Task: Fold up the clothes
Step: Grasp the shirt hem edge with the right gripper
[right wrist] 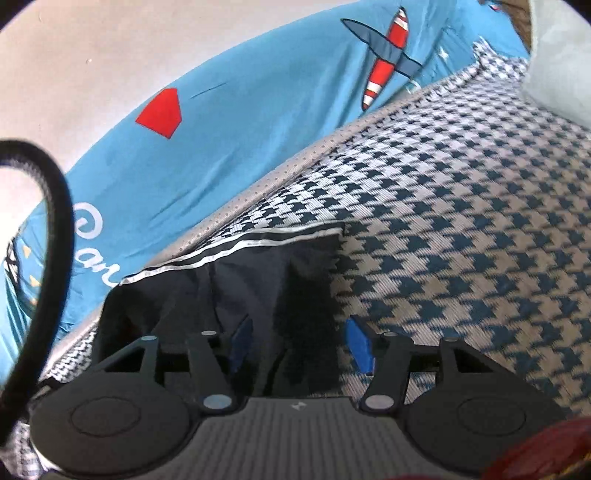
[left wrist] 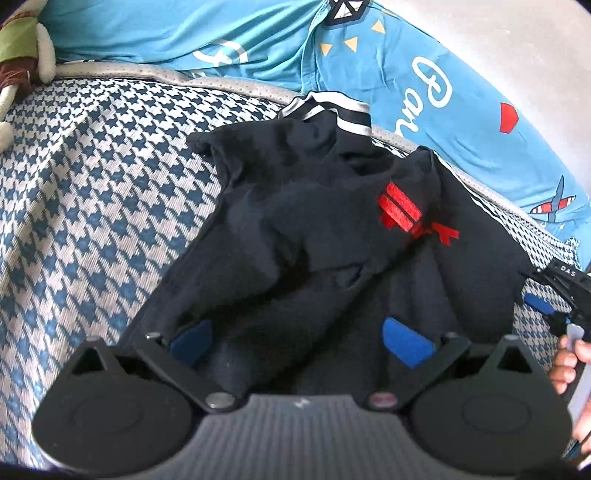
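Now, dark shirt (left wrist: pixel 314 229) on houndstooth mat (left wrist: pixel 92 184), both grippers' jaws apart, nothing gripped.

The left wrist view looks steeply down along its own blue-padded left gripper (left wrist: pixel 301 341), close above a black garment with red bars and a striped white collar (left wrist: pixel 295 206) spread on a blue-and-white houndstooth woven mat (left wrist: pixel 85 177). The right wrist view looks less steeply down, close over the garment's white-striped edge (right wrist: pixel 236 280) and out across the mat (right wrist: pixel 461 236). Both views share the garment, the mat, and the bright blue printed sheet (left wrist: pixel 229 33) beyond (right wrist: pixel 207 155). The right gripper (left wrist: pixel 554 295) shows at the left view's right edge.
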Demonstrator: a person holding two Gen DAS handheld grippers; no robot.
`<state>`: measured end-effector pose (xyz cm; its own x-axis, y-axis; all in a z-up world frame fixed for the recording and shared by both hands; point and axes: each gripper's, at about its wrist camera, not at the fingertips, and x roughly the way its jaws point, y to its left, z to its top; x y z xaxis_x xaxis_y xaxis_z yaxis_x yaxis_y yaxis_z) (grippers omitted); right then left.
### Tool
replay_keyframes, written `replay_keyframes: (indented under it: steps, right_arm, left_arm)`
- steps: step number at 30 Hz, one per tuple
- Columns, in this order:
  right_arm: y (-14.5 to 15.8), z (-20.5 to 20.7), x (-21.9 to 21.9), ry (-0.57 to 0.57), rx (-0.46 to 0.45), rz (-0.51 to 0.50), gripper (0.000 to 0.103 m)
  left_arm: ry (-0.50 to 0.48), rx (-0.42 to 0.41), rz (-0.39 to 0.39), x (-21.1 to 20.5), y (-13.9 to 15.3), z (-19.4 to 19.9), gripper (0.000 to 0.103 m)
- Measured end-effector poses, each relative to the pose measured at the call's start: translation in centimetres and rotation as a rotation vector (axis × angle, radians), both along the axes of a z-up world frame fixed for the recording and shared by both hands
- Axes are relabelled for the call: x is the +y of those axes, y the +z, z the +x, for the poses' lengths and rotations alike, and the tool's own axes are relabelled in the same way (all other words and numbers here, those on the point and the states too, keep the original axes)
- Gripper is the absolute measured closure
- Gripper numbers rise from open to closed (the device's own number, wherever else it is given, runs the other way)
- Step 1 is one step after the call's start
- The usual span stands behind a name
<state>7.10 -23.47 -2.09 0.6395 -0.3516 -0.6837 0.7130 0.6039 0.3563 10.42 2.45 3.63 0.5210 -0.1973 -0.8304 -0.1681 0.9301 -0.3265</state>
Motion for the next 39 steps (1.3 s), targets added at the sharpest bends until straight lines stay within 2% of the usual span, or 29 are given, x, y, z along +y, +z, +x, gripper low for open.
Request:
replay_keyframes:
  steps: [4,5,6,7,9,14,18,20,22,24,25,30,33,39]
  right_arm:
    - [-0.1,1.5,0.6,0.031,0.021,-0.086,0.049]
    - [-0.1,1.7,0.8,0.039,0.02,-0.102,0.063]
    - [-0.2,2.1,0.9,0.055,0.02,-0.111,0.083]
    - [-0.2,2.4,1.0,0.068,0.02,-0.116,0.088]
    - [-0.2,2.7,1.2,0.079,0.017,-0.14,0.093]
    - [1.8,3.1,2.0,0.037,-0.005,-0.287,0.096]
    - [2.8,3.1,2.3,-0.042,0.0,-0.388,0.096]
    - [1.9,3.4,1.7,-0.067,0.074,-0.356,0.094]
    - [1.1,3.6,1.1,-0.107,0.136,-0.308,0.082]
    - [1.5,2.8,0.6,-0.16,0.098,-0.268,0.072]
    - [1.7,2.4,0.4,-0.185,0.079,-0.251,0.071]
    - [4.4,1.8,2.4,-0.157,0.005,-0.333,0.055]
    - [5.5,1.6,4.2,-0.093,-0.043,-0.322,0.054]
    - [6.6,0.8,7.9,0.025,-0.122,-0.189,0.053]
  left_arm:
    - [0.009,0.011,-0.001,0.3,-0.3,0.9,0.0]
    - [0.013,0.015,-0.004,0.4,-0.4,1.1,0.0]
    - [0.017,0.018,-0.008,0.5,-0.5,1.2,0.0]
    - [0.021,0.02,-0.011,0.5,-0.6,1.4,0.0]
    - [0.029,0.026,-0.018,0.7,-0.7,1.6,0.0]
    - [0.048,0.038,-0.028,1.0,-1.0,2.1,0.0]
    - [0.057,0.04,-0.016,1.2,-1.2,2.5,0.0]
    - [0.064,0.034,-0.007,1.4,-1.1,2.8,0.0]
    - [0.075,0.027,-0.003,1.9,-1.1,3.0,0.0]
    - [0.124,0.016,0.0,2.4,-0.9,3.2,0.0]
    - [0.141,0.007,0.006,2.7,-0.8,3.4,0.0]
    - [0.185,-0.04,0.04,4.6,-0.1,4.0,0.0]
    - [0.21,-0.063,0.052,5.7,0.0,4.4,0.0]
    - [0.223,-0.106,0.038,7.0,-0.2,5.2,0.001]
